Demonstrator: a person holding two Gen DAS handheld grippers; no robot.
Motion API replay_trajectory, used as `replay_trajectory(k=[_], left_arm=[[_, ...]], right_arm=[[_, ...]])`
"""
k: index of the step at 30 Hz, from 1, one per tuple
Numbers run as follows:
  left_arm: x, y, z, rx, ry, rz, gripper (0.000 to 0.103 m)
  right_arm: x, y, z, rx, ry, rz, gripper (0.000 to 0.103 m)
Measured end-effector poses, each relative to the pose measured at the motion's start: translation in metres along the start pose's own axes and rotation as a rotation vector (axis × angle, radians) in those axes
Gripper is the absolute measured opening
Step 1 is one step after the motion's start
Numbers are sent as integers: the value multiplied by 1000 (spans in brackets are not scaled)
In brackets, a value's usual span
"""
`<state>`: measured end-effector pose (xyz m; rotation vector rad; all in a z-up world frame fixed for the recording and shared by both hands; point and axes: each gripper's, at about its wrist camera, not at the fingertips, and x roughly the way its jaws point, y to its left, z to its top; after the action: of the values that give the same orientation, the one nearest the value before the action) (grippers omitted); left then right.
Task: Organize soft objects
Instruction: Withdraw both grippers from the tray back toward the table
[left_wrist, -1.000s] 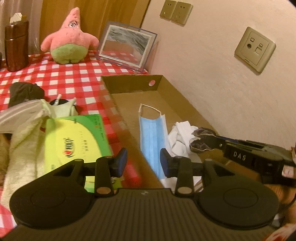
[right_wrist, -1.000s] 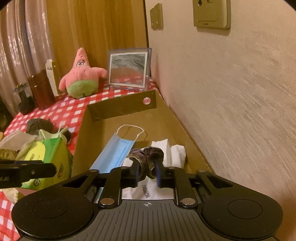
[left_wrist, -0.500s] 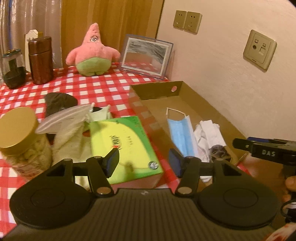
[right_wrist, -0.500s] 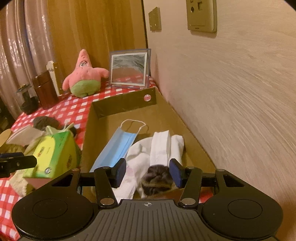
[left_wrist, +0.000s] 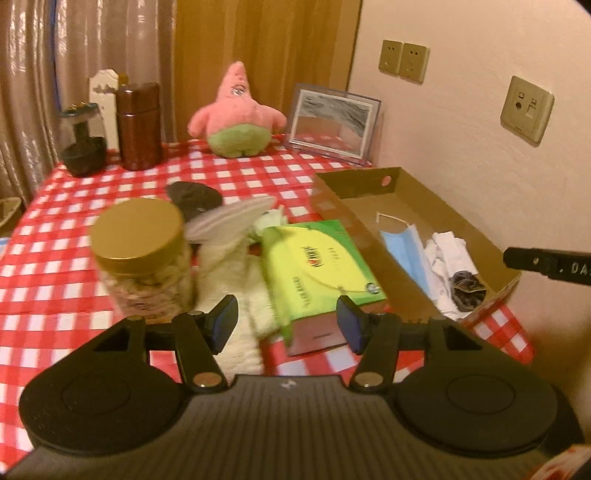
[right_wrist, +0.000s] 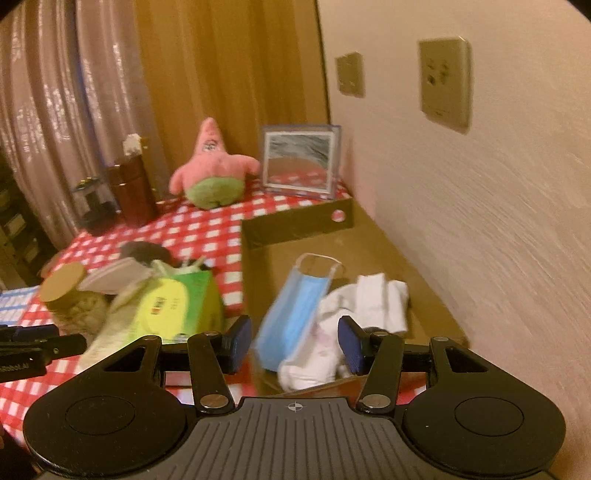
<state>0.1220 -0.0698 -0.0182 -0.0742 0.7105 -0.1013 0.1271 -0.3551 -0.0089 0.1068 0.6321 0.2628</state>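
Your desk (left_wrist: 55, 258), under its red-and-white checked cloth, carries everything here. Along its wall side lies the shallow cardboard tray (left_wrist: 354, 184), open on top, with a round hole in its far end wall. Inside the tray you have three soft things already: a blue face mask (left_wrist: 404, 254) lying flat toward the desk side, a bundle of white cloth (left_wrist: 447, 254) just beside it toward the wall, and a small dark scrunchie (left_wrist: 467, 290) resting on the near end of that cloth.

Outside the tray, a pale towel (left_wrist: 236, 280) is draped beside and partly under the green tissue box (left_wrist: 317, 266), which sits just beside the tray's long wall. A jar with a gold lid (left_wrist: 138, 236) stands next to the towel, and a dark cloth (left_wrist: 194, 195) lies beyond it. At the far edge a pink starfish plush (left_wrist: 236, 114) sits upright beside a picture frame (left_wrist: 332, 125); a brown canister (left_wrist: 138, 125) stands off to its left.

Your left claw (left_wrist: 288, 321) hangs above the towel and tissue box with its fingers spread and nothing between them. Your right claw (right_wrist: 293, 343) hangs over the tray's near end, above the mask and white cloth, fingers likewise spread apart and gripping nothing.
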Motion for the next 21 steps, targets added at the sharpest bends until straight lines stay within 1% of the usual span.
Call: replay_trajectory(k=[3,8,15,18,21], left_arm=[[-13,10,-3,3,-2,24,55],[-33,28,-10,-18,1,56,60],[-52,51,-20,-53,12,86,60],[-58,58,-22,-55,16,103,65],[-61,64,-23,-68,17,106,66]], right_arm=[[-7,17,-1,-17,-4,23,52],[-13,43,-4,-47,-1,58,52],[-17,69,-6,-97,5,91,52],[-16,78,-8,-124,11,106,52],[-14,86,-9,-149,19,118,52]])
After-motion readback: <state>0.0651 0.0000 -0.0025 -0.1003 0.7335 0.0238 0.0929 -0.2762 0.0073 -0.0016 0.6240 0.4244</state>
